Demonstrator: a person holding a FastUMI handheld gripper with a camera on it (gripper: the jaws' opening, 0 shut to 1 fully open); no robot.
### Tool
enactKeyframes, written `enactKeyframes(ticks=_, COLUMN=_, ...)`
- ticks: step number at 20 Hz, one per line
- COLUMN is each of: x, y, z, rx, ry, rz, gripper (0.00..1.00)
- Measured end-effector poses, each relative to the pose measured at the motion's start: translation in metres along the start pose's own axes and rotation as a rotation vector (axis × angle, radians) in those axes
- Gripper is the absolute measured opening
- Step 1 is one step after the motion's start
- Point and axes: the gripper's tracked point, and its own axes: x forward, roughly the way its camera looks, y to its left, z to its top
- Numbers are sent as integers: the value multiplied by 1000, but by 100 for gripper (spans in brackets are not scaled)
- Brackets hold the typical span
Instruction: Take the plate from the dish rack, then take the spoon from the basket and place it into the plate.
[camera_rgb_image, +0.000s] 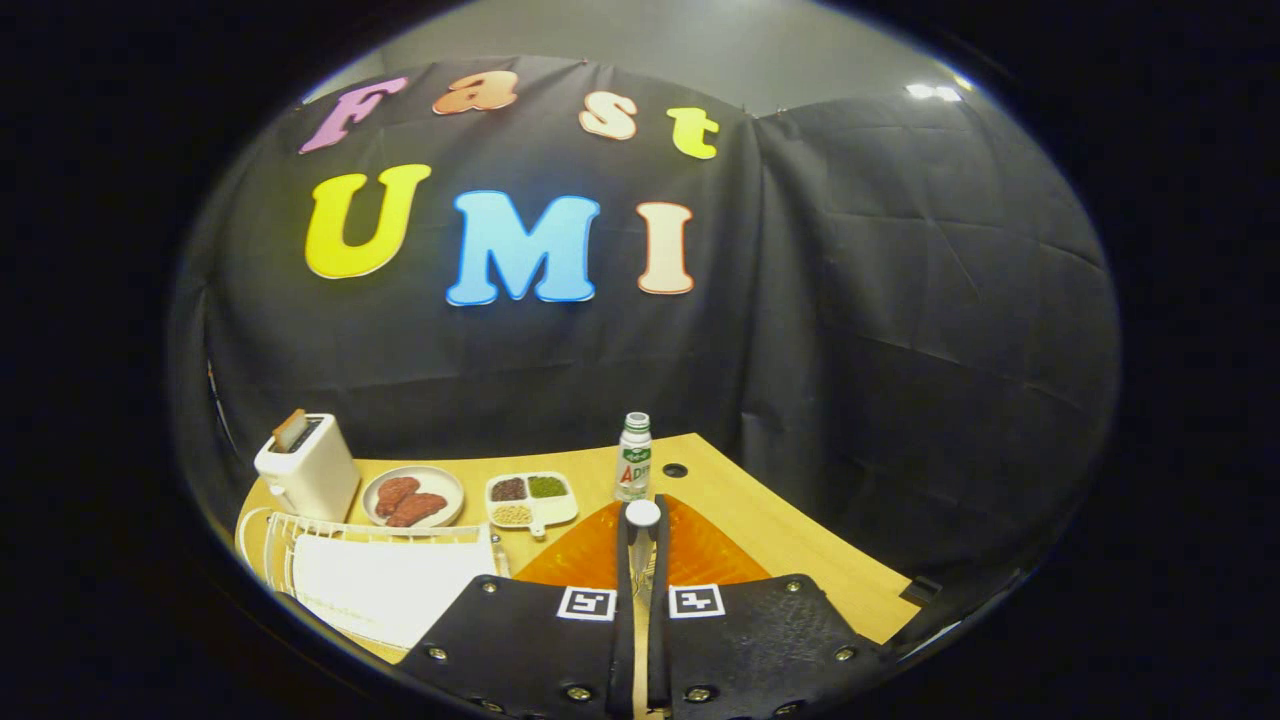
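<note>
Between my gripper (641, 530) fingers, nearly together, a thin spoon (642, 515) stands clamped above the orange plate (600, 555); light, slippery, I judge.

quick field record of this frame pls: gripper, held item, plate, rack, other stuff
gripper: gripper, fingers nearly closed on a spoon
held item: spoon, upright between the fingers, bowl up
plate: orange plate on the table, just beyond the fingers
rack: white dish rack, beside the orange plate
other: toaster, meat dish, divided tray, bottle
</note>
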Motion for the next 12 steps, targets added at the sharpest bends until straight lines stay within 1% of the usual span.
enactKeyframes(ticks=6, x=-71, y=66, z=-26, rx=-50, ry=21, rz=200, gripper=5)
enactKeyframes(ticks=10, x=-108, y=104, z=-60, rx=-85, ry=64, rz=316, gripper=5)
enactKeyframes(ticks=12, x=-118, y=121, z=-80, rx=-97, ry=94, rz=365, gripper=5)
